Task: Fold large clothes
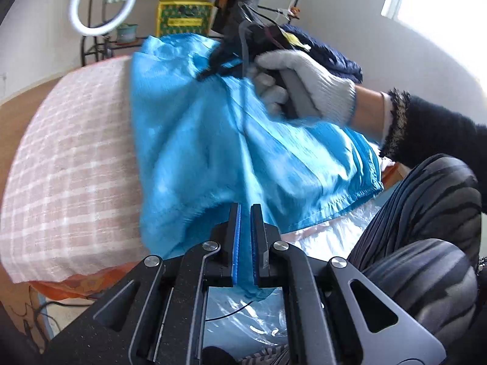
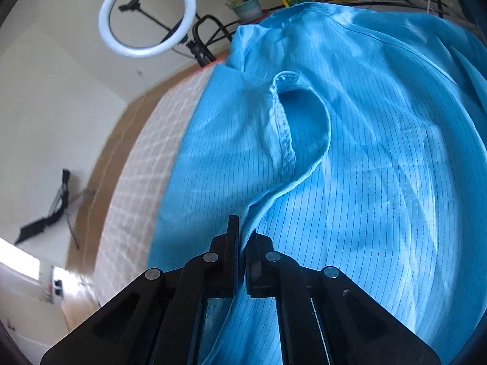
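Over the checked pink bedspread (image 1: 70, 158) we have the blue pinstriped garment (image 1: 213, 140) lifted and half draped, one edge held near us and another held farther back toward the shelf. We judge the step in hand to be carrying a fold across, so we should keep both held edges level and taut enough that the slippery cloth hangs as one clean sheet, then lower it so hem meets hem, not letting the middle billow. The loose seamed opening (image 2: 286, 115), probably a cuff or armhole, hangs free in the right wrist view; we should tuck it inside the fold so it does not bunch underneath.

Our left tongs (image 1: 246, 213) are clenched almost fully, blue pads pressed on a thin pinch of the garment's lower edge, with cloth trailing out beneath the jaws. Our right tongs (image 2: 243, 237) are likewise closed to a sliver, gripping a folded hem edge that runs up from between the jaws. In the left wrist view, the gloved right hand (image 1: 304, 82) holds its tool above the far side of the garment, in front of a dark navy item (image 1: 334, 57); motion blur hides the finer detail there.
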Motion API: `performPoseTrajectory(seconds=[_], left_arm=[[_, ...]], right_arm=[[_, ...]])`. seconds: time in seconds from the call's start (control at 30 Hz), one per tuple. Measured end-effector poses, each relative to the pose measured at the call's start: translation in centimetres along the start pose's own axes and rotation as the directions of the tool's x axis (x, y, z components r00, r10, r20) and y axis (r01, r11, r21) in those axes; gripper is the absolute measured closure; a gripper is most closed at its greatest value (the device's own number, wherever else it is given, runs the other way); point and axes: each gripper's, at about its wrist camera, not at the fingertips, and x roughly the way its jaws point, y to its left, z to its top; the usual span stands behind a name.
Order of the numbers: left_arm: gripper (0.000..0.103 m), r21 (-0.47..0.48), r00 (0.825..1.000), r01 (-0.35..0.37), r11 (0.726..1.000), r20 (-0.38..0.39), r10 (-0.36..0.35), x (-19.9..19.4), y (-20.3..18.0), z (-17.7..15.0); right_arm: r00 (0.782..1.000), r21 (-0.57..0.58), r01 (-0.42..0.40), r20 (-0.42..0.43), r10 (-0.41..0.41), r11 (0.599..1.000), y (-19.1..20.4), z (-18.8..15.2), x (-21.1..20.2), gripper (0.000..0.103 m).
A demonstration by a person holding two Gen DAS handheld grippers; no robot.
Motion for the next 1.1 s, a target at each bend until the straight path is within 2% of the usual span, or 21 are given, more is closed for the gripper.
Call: performPoseTrajectory(seconds=[0.07,0.17,0.3,0.4,0.53,0.6,0.67,0.73,0.83,0.93,1.1], left_arm=[[0.099,-0.021,1.000,-0.006,1.000,0.006,0.007,-1.5,1.2,-0.2],[0.099,-0.065,0.997,-0.063,0.996,0.045,0.066,-4.9,3.4,-0.4],[0.099,-0.137,0.982,-0.135,0.981,0.114,0.151,-9.1,6.3,0.5],[0.099,-0.157,0.964,-0.186,0.970,0.162,0.211,-12.3,7.9,1.8],[0.099,-0.151,0.946,-0.226,0.962,0.204,0.254,-14.7,8.9,4.6],[0.098,-0.140,0.945,-0.216,0.966,0.220,0.243,-15.1,9.1,6.3],[0.094,-0.130,0.945,-0.207,0.970,0.229,0.233,-14.6,9.3,7.8],[0.079,-0.138,0.951,-0.188,0.972,0.223,0.216,-13.4,9.5,8.8],[0.079,-0.138,0.966,-0.133,0.981,0.204,0.160,-10.4,9.3,9.5],[0.079,-0.166,0.980,-0.062,0.984,0.177,0.092,-7.1,9.4,9.5],[0.079,-0.231,1.000,0.003,0.973,0.031,0.005,0.4,10.5,8.1]], right_arm=[[0.999,-0.027,0.028,-0.023,-0.029,0.999,0.4,0.0,-0.5,0.085],[0.998,-0.067,0.056,0.001,-0.056,0.996,0.1,-0.4,-3.4,0.070],[0.997,-0.134,0.070,0.050,-0.063,0.989,0.5,-0.9,-8.0,0.069],[0.998,-0.147,0.034,0.065,-0.024,0.989,1.0,-2.2,-11.9,0.069],[0.997,-0.192,-0.038,0.059,0.050,0.981,2.4,-6.2,-16.1,0.068],[0.996,-0.197,-0.075,0.027,0.082,0.978,3.2,-8.9,-17.1,0.066],[0.993,-0.179,-0.121,-0.025,0.118,0.976,3.7,-11.8,-16.8,0.063],[0.989,-0.156,-0.145,-0.062,0.137,0.977,3.8,-14.2,-16.4,0.063],[0.981,-0.096,-0.153,-0.133,0.140,0.984,3.6,-17.9,-14.0,0.059],[0.966,0.006,-0.177,-0.191,0.175,0.984,2.9,-20.0,-11.0,0.058],[0.929,0.095,-0.197,-0.300,0.217,0.976,3.8,-22.1,-6.8,0.054]])
